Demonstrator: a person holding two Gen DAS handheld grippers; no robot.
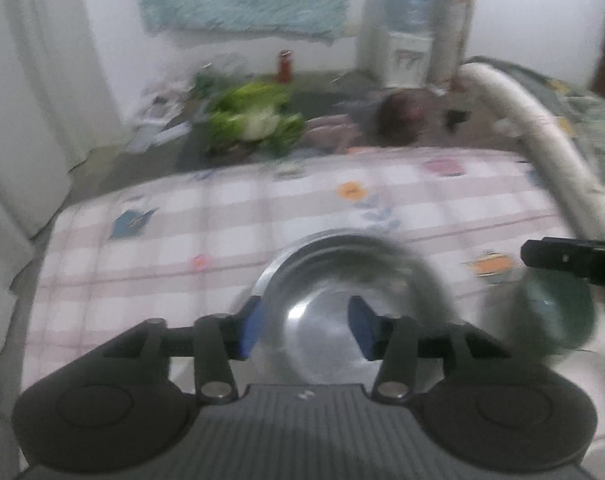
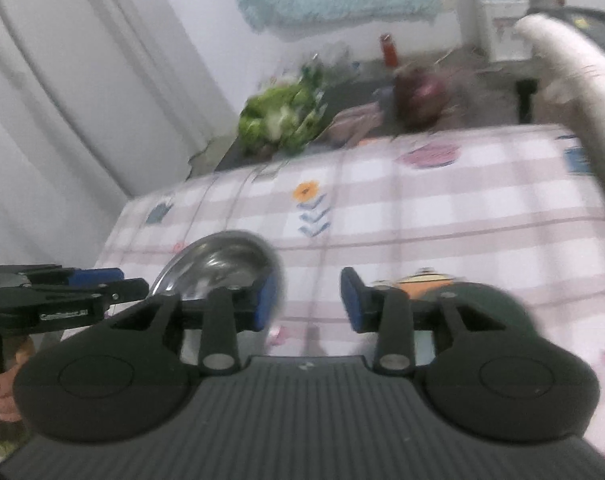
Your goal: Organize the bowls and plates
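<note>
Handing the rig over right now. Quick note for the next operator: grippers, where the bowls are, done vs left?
Left gripper: open, nothing between its blue pads, above the shiny round steel bowl.
Right gripper: open, holding nothing; only the pink-and-white checked tablecloth shows between its fingers.
Things: the steel bowl sits on the cloth at the near edge; a dark green round bowl stands just to its right, apart from it.
Done: both bowls are down on the table and free of the grippers.
Left: the two bowls are not stacked. No plates are in view. Frames are blurred, so check contact before gripping.
</note>
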